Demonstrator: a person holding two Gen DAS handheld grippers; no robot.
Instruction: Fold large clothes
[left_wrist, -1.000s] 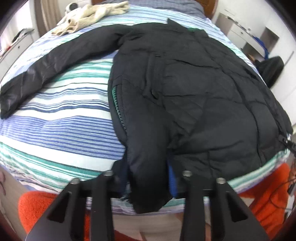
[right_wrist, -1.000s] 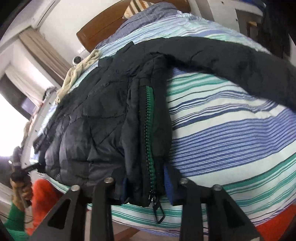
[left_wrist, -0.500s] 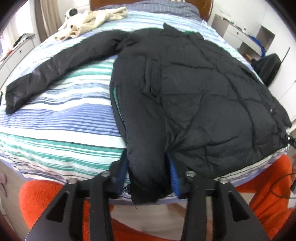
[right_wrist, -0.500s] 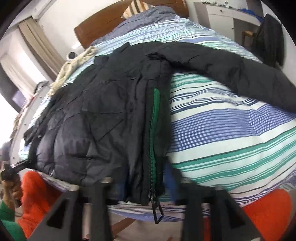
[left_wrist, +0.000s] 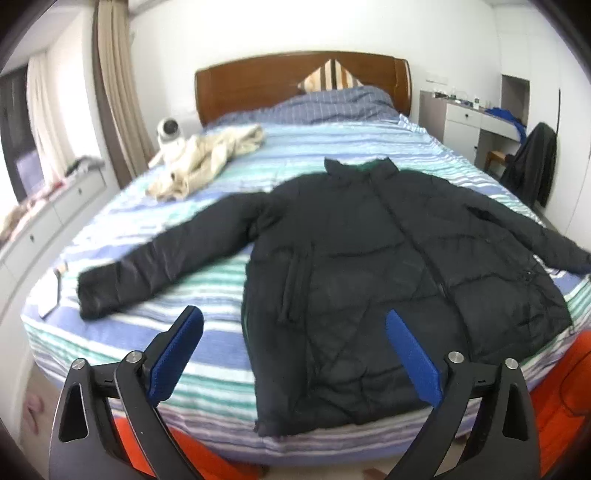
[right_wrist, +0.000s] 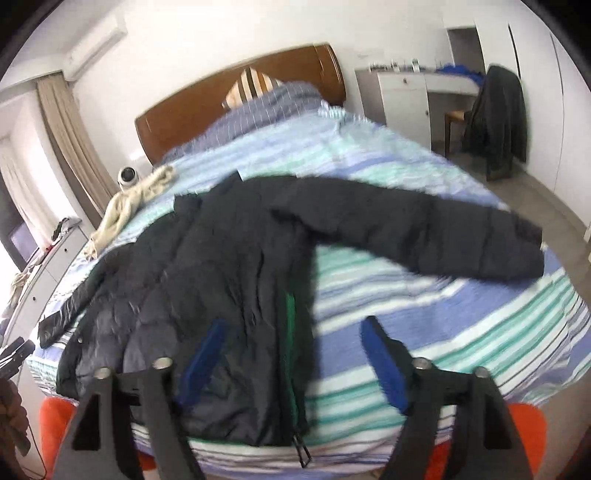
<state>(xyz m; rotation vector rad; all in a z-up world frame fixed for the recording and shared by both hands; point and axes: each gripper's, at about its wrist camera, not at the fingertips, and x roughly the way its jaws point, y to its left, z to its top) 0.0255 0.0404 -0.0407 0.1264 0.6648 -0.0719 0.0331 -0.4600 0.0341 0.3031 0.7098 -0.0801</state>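
Both grippers spread wide and empty, jaws just opening off the hem, left gripper (left_wrist: 293, 354) and right gripper (right_wrist: 291, 365) above the black puffer jacket (left_wrist: 388, 280), which lies flat, sleeves out, on the striped bed (left_wrist: 207, 332).
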